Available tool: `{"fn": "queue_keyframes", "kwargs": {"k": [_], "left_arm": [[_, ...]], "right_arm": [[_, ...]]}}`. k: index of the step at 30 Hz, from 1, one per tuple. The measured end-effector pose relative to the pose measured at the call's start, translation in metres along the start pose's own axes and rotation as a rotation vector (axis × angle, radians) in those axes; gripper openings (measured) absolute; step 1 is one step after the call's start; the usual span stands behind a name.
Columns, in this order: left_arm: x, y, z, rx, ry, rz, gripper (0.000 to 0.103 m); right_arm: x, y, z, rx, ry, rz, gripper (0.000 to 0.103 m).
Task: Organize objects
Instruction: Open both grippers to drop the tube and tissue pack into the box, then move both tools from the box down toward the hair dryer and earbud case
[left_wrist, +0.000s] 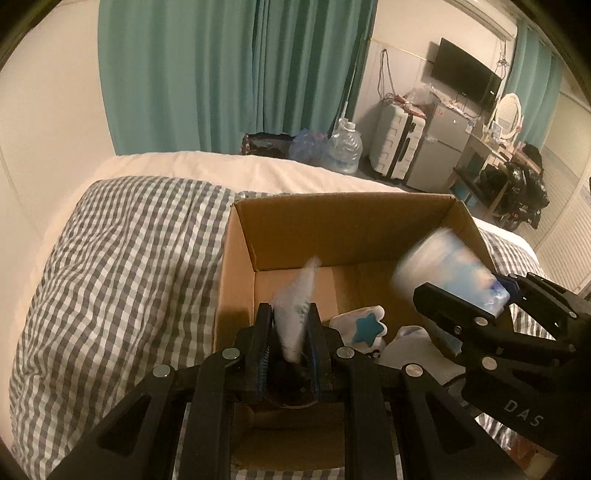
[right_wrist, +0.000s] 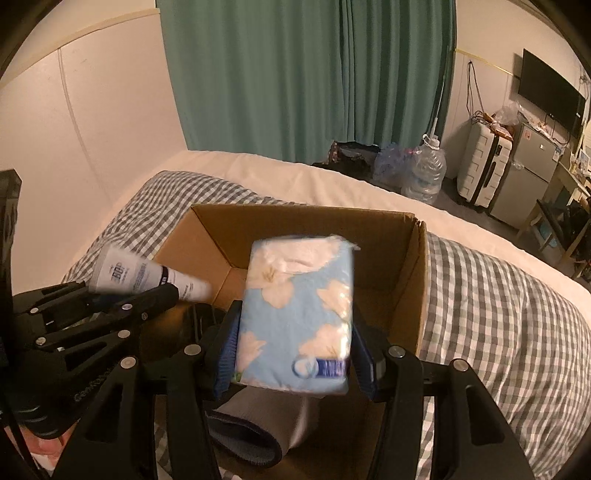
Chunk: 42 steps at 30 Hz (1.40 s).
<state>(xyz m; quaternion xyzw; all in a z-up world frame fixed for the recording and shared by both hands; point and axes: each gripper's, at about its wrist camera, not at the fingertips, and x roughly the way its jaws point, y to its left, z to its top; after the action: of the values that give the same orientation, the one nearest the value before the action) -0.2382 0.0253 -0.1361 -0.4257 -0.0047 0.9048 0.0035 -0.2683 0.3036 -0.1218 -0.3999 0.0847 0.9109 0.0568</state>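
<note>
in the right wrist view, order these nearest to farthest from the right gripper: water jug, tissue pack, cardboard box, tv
1. tissue pack, between the right gripper fingers
2. cardboard box, just beyond and below
3. water jug, on the floor past the bed
4. tv, far right wall

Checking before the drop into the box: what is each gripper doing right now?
Left gripper: shut on the white tube.
Right gripper: the blue tissue pack sits between its fingers; grip cannot be told.
</note>
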Motion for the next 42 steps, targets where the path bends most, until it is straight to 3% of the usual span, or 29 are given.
{"fn": "queue_keyframes", "kwargs": {"k": [7,9,11,14,28,35,42], "left_arm": [[-0.017,-0.003,0.003,0.014,-0.022,-0.010,0.033],[-0.027,-0.006,0.003,0.027,-0.043,-0.005,0.040],[-0.035,-0.006,0.005,0.030,-0.062,0.007,0.055],[-0.052,-0.004,0.005,0.032,-0.094,0.004,0.063],[-0.149,0.001,-0.002,0.060,-0.214,0.047,0.080],[-0.186,0.000,-0.023,0.081,-0.247,0.059,0.082],[-0.212,0.002,-0.039,0.079,-0.266,0.063,0.085]], "right_arm": [[-0.015,-0.002,0.001,0.025,-0.040,-0.011,0.070],[-0.020,-0.004,0.004,0.032,-0.051,-0.016,0.073],[-0.027,-0.005,0.006,0.045,-0.062,-0.021,0.075],[-0.040,-0.007,0.008,0.072,-0.088,-0.028,0.077],[-0.130,0.003,0.014,0.087,-0.221,-0.044,0.099],[-0.173,0.024,-0.004,-0.018,-0.271,-0.094,0.100],[-0.198,0.030,-0.020,0.008,-0.298,-0.074,0.101]]}}
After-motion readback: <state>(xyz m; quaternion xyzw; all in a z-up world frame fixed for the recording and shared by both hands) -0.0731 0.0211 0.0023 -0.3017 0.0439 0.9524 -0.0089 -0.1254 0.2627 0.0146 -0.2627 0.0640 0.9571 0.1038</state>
